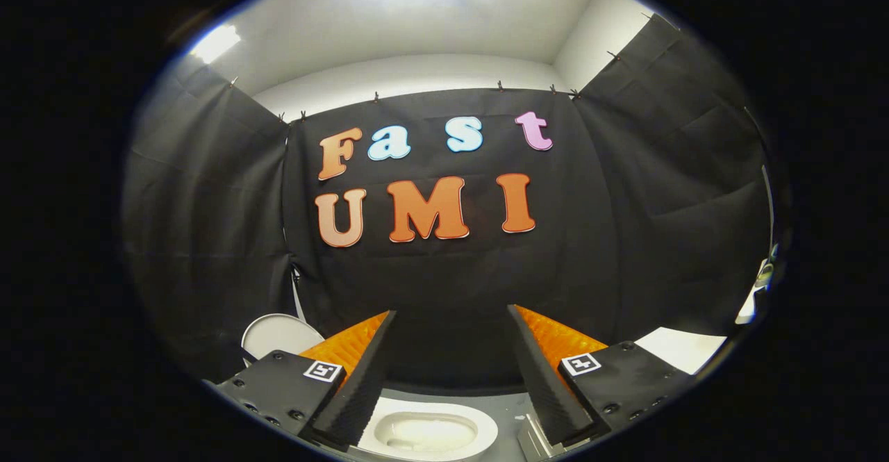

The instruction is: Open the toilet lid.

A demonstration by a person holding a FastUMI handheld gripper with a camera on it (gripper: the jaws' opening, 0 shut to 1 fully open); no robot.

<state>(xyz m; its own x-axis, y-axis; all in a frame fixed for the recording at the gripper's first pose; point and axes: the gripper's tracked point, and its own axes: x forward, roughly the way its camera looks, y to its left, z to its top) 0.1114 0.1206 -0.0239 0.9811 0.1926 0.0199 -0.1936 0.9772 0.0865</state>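
Gripper view looks out across the booth with the gripper [451, 323] held high and level, its two fingers spread wide apart and nothing between them. Below and between the finger bases sits the white ceramic toilet bowl [427, 433], its oval basin showing bare, so the top of the bowl is uncovered. To the left, just beyond the left finger, a round white plastic toilet lid [278, 333] stands up against the black cloth wall [451, 274]; it seems to be the raised lid, though the fisheye curve and the finger hiding its lower part make that less than certain. If so, the lid is tipped back past upright and leans there by its own weight, which is why the gripper need not hold it. The fingers' wide spread and height above the bowl suit a tool clear of the work. Judged from this, the opening looks done. A small grey box-like part [531, 441] sits beside the bowl, by the right finger.
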